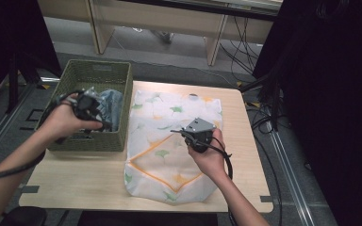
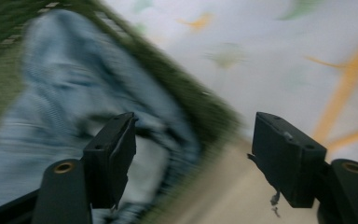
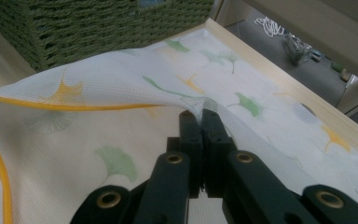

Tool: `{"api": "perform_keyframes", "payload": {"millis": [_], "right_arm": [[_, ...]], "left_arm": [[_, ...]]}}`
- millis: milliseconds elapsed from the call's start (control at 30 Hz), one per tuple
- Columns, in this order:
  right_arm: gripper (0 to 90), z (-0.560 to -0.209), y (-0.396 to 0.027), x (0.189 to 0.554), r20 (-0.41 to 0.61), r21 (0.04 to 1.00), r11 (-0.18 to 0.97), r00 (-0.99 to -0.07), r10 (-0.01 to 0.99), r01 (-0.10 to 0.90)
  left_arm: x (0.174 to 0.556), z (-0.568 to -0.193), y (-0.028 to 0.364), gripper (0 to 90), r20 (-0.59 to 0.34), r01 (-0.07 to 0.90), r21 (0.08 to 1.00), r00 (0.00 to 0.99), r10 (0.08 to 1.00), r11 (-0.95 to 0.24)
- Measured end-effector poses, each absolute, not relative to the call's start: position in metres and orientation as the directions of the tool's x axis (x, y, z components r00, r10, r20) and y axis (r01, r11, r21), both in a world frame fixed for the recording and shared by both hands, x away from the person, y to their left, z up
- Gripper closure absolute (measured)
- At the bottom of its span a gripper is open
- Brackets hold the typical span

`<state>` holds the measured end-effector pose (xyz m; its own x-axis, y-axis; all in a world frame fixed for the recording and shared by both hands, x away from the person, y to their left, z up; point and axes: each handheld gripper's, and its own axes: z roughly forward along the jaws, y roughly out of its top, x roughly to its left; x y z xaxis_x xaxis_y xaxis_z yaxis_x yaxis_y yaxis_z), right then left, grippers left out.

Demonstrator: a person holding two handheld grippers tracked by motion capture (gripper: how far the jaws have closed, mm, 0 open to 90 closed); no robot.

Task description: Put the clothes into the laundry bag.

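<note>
A white mesh bag (image 1: 169, 141) printed with green and orange leaves lies flat on the wooden table (image 1: 75, 174). My right gripper (image 1: 181, 133) is shut on a fold of the bag (image 3: 121, 84) beside its orange edge and holds that fold slightly off the rest; its jaws (image 3: 201, 116) meet with the cloth pinched between them. A green woven basket (image 1: 75, 75) stands to the left with a blue-grey garment (image 1: 111, 106) in it. My left gripper (image 1: 99, 115) hovers over the basket's right side, its jaws (image 2: 193, 135) open and empty above the garment (image 2: 65, 84).
The basket's wall (image 3: 98, 23) stands close beside the bag's left edge. Beyond the table's far edge are wooden furniture legs (image 1: 214, 44) and floor cables (image 1: 238, 52). A dark curtain (image 1: 330, 94) hangs along the right side.
</note>
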<state>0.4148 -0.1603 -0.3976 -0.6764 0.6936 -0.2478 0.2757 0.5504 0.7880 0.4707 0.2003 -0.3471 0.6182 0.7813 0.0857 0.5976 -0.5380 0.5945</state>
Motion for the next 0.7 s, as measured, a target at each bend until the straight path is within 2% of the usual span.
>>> {"api": "perform_keyframes", "payload": {"millis": [100,233,500,700], "right_arm": [[89.9,-0.399,-0.161,0.415,-0.242,0.785,0.550,-0.674,0.698,0.287],[89.9,-0.400,-0.161,0.416,-0.243,0.782,0.555,-0.681,0.690,0.283],[89.9,-0.401,-0.161,0.415,-0.241,0.782,0.554,-0.681,0.692,0.286],[89.9,-0.402,-0.159,0.415,-0.237,0.779,0.555,-0.682,0.692,0.292]], "left_arm": [[0.512,-0.356,0.204,27.4,0.025,0.692,0.540,0.556,0.831,-0.479],[0.539,-0.370,0.203,25.9,0.024,0.745,0.492,0.506,0.862,-0.451],[0.562,-0.393,0.202,18.2,0.074,0.776,0.472,0.439,0.896,-0.419],[0.568,-0.410,0.199,14.8,0.105,0.783,0.440,0.441,0.891,-0.440]]}}
